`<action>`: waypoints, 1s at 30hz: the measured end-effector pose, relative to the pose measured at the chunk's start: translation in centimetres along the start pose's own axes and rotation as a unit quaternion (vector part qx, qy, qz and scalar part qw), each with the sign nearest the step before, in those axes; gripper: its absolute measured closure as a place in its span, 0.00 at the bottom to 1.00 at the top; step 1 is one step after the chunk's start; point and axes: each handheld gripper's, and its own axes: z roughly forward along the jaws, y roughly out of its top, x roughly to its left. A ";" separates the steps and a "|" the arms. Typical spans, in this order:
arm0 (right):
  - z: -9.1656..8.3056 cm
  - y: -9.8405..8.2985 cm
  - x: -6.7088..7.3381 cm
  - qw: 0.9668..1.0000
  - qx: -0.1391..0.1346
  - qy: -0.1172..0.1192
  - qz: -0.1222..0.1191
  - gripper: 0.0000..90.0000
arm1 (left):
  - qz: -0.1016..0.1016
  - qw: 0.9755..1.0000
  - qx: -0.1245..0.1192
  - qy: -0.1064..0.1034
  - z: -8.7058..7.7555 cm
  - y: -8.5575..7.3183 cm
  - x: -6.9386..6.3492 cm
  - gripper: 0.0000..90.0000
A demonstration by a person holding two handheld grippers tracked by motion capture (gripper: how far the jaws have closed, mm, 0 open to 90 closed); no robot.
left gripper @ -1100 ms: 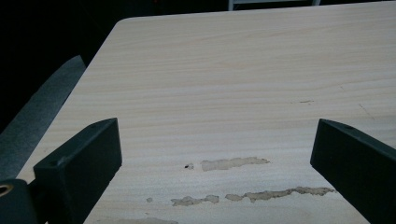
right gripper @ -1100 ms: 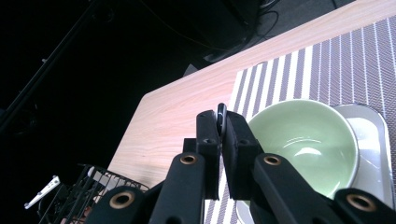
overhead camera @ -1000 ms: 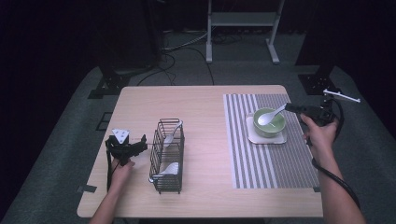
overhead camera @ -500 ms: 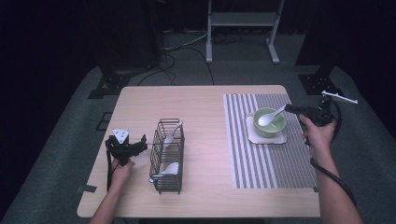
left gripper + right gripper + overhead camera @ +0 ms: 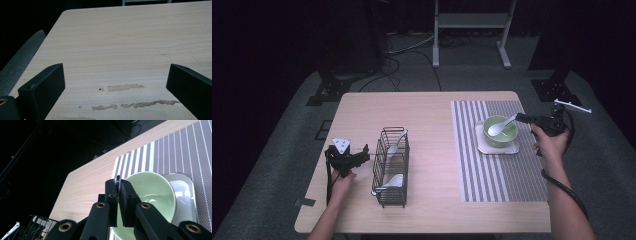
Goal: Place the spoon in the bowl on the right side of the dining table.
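Spoon [image 5: 501, 126]: white, glossy, seemingly ceramic, tilted over pale-green bowl [image 5: 500, 131]

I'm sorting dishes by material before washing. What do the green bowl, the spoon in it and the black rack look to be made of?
The green bowl looks like glazed ceramic or melamine: smooth, glossy inside. The white spoon, its handle held by the right gripper, looks glossy too, probably ceramic or plastic. The black rack seems coated metal wire: thin dark rods in an open grid.

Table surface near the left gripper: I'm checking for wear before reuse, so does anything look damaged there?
Yes. The wooden table has pale scuffed patches where the finish looks scraped off, between the left gripper's open jaws. Nothing looks spilled.
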 end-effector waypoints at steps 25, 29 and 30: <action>1.0 -0.6 -2.9 0.999 0.009 -0.025 0.028 0.94 | -0.005 1.000 0.001 0.001 0.0 0.0 0.1 0.01; 0.9 -0.6 -3.3 0.999 0.009 -0.032 0.027 0.93 | -0.005 1.000 0.000 0.002 0.0 0.0 0.1 0.01; 0.9 -0.6 -3.4 0.999 0.008 -0.033 0.028 0.93 | -0.005 1.000 0.000 0.002 0.0 0.0 0.1 0.01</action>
